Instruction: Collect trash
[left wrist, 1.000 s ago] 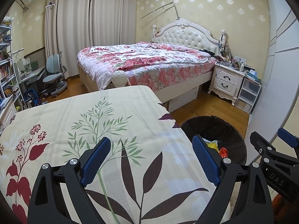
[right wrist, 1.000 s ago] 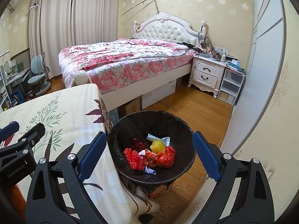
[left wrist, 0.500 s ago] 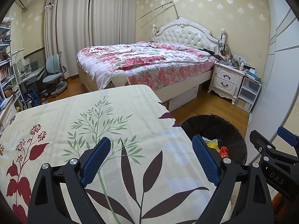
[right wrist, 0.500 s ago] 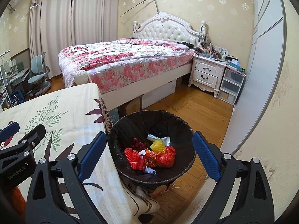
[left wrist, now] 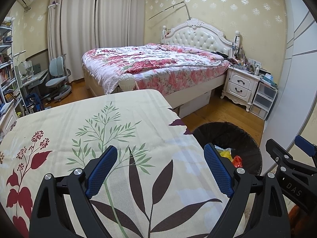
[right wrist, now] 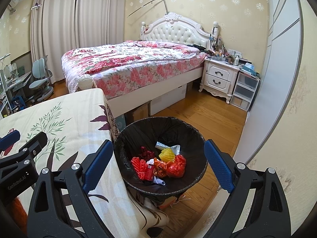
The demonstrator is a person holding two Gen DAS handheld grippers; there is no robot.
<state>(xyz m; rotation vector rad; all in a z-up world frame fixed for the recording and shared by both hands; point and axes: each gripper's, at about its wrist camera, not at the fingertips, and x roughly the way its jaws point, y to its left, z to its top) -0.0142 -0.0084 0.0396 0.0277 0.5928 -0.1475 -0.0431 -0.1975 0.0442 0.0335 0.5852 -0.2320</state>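
A black-lined trash bin (right wrist: 138, 130) stands on the wooden floor beside the table, holding several pieces of red, orange, yellow and white trash (right wrist: 172, 165). My right gripper (right wrist: 158, 164) hangs open above the bin with nothing between its blue pads. My left gripper (left wrist: 160, 168) is open and empty over the table's floral cloth (left wrist: 95, 127). In the left wrist view the bin (left wrist: 233, 134) shows at the right, past the table edge, with the right gripper's body beside it. No loose trash lies on the cloth that I can see.
A bed (right wrist: 128, 63) with a flowered cover fills the room's middle. A white nightstand (right wrist: 220, 79) and plastic drawers (right wrist: 245, 91) stand at the right wall. A desk chair (left wrist: 57, 79) and shelves sit at the left. Wooden floor (right wrist: 208, 115) lies beyond the bin.
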